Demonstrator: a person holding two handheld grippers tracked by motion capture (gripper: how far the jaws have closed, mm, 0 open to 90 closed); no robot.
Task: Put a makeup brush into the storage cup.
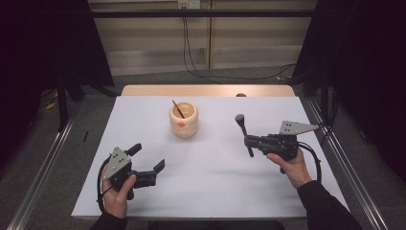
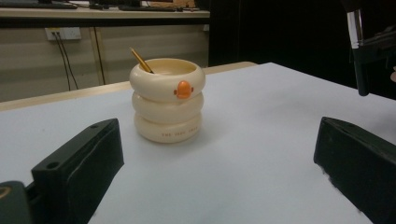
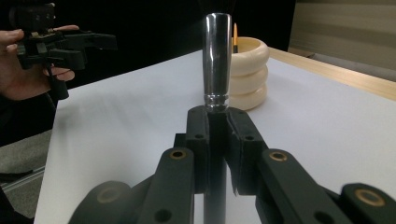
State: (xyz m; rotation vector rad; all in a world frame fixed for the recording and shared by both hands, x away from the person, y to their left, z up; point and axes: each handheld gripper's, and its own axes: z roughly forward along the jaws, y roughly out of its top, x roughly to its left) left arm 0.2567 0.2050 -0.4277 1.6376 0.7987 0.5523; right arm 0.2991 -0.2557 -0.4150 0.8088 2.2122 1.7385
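Nearest the person, the left gripper [image 1: 148, 162] sits low over the white table [image 1: 210, 191] at its near left corner, held in the left hand [image 1: 117, 194]. Its jaws stand wide apart with nothing between them, and they point toward the middle of the table.

Farther in and on the right side, the right gripper [image 1: 249, 141] is held in the right hand [image 1: 293, 165] just above the table. Its jaws are clamped tight on a brush [image 1: 243, 133] with a black and silver handle [image 3: 217, 60]; the brush crosses the jaws and its dark head points away from the person.

Beyond both grippers, a cream ringed cup [image 1: 184, 120] stands upright near the table's far middle, well apart from each. It has a small orange mark [image 2: 184, 89] on its side. A thin pencil [image 1: 178, 109] leans inside it.
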